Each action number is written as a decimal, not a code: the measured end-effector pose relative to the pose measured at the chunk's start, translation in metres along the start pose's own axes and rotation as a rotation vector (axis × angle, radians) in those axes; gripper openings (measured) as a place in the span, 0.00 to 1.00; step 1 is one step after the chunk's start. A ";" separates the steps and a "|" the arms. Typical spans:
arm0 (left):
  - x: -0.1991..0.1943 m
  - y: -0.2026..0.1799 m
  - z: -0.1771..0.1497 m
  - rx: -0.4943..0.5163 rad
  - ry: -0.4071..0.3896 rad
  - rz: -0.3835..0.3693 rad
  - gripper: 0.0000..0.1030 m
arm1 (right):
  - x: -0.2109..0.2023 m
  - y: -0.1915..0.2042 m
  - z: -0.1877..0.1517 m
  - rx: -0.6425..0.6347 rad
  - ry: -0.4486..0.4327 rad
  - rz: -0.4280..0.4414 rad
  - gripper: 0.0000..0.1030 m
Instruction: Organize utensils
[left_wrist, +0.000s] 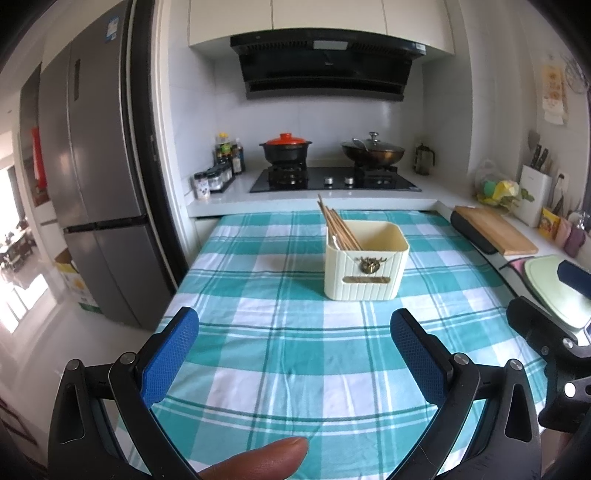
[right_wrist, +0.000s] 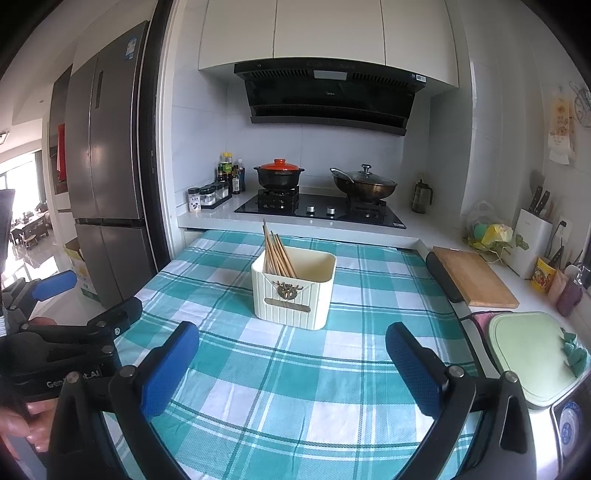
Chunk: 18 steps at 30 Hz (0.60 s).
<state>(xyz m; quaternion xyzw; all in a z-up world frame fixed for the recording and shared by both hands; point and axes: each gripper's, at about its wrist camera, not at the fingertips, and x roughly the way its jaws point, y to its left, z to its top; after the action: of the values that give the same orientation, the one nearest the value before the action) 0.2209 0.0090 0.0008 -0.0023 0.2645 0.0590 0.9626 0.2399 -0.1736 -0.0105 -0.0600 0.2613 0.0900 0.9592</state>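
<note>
With chopsticks (left_wrist: 338, 227) already in the holder (left_wrist: 365, 271), both hand-held grippers, left (left_wrist: 294, 354) and right (right_wrist: 291, 363), gape empty, so the job looks finished.

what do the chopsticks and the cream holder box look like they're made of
The chopsticks look like bamboo or wood: matte tan, thin straight sticks. The holder box looks like moulded plastic, though painted metal is possible: cream, smooth semi-matte, ribbed walls, rounded corners. Its front emblem and label strip look like brass-toned metal.
</note>
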 end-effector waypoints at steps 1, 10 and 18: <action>0.000 0.000 0.000 -0.001 0.000 0.000 1.00 | 0.000 0.000 0.000 -0.001 0.000 0.001 1.00; -0.001 0.000 0.001 0.004 0.000 0.000 1.00 | -0.002 0.000 0.000 0.000 -0.004 0.003 1.00; -0.001 -0.002 0.001 0.005 0.001 -0.004 1.00 | -0.005 0.002 0.002 0.004 -0.013 0.005 1.00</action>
<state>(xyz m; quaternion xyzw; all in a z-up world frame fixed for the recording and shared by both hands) 0.2207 0.0066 0.0021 -0.0003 0.2650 0.0564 0.9626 0.2357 -0.1718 -0.0063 -0.0569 0.2554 0.0922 0.9607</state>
